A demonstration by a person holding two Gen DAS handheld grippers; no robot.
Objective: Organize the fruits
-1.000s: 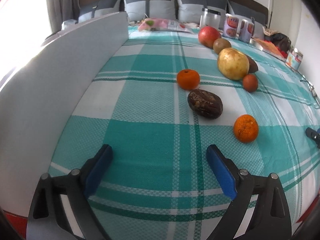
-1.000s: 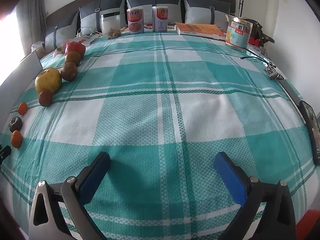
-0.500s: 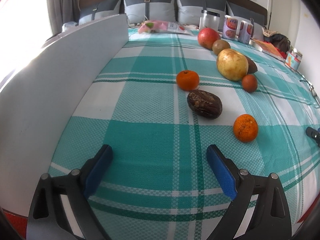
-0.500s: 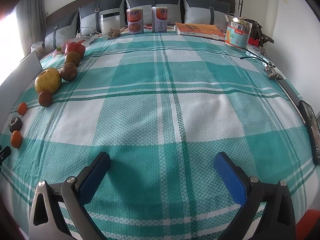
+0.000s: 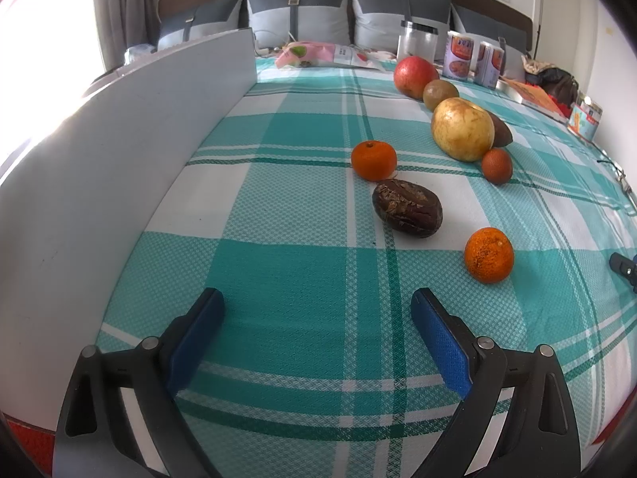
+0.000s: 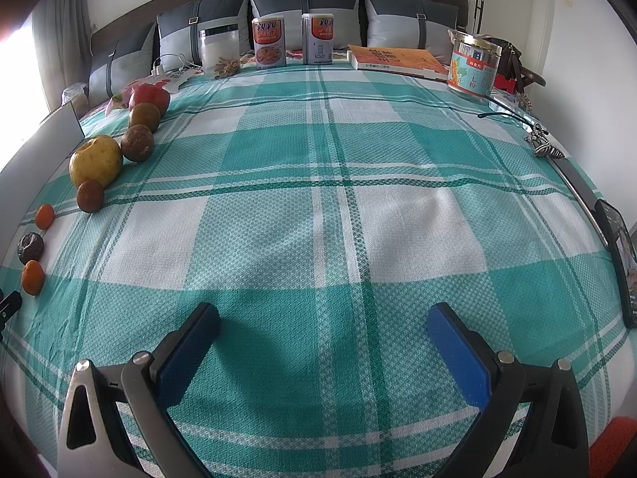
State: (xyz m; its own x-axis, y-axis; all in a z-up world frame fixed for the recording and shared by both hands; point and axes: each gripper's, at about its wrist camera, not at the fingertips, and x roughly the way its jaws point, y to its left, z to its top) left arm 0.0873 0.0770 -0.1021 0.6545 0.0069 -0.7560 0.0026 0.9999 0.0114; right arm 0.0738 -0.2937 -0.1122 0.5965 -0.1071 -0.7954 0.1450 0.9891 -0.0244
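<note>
A line of fruit lies on the green plaid cloth (image 5: 298,279). In the left wrist view it runs from a near orange mandarin (image 5: 489,255) past a dark wrinkled fruit (image 5: 407,208), a second mandarin (image 5: 373,160), a small reddish fruit (image 5: 496,165), a big yellow pear (image 5: 462,129), a brown-green fruit (image 5: 440,95) and a red apple (image 5: 415,76). My left gripper (image 5: 316,306) hangs open in front of them, empty. The right wrist view shows the same line at far left, with the pear (image 6: 95,160) and apple (image 6: 149,97). My right gripper (image 6: 323,320) is open over bare cloth.
A grey board (image 5: 119,151) stands upright along the left. At the back stand pillows (image 6: 304,12), a clear jar (image 6: 219,53), two printed cans (image 6: 270,43), an orange book (image 6: 398,59) and a round tin (image 6: 473,64). A phone (image 6: 621,255) and glasses (image 6: 513,113) lie at the right edge.
The left wrist view has shifted very slightly, the fruit sitting a touch lower and left. Both grippers stay open and no fruit has moved.
</note>
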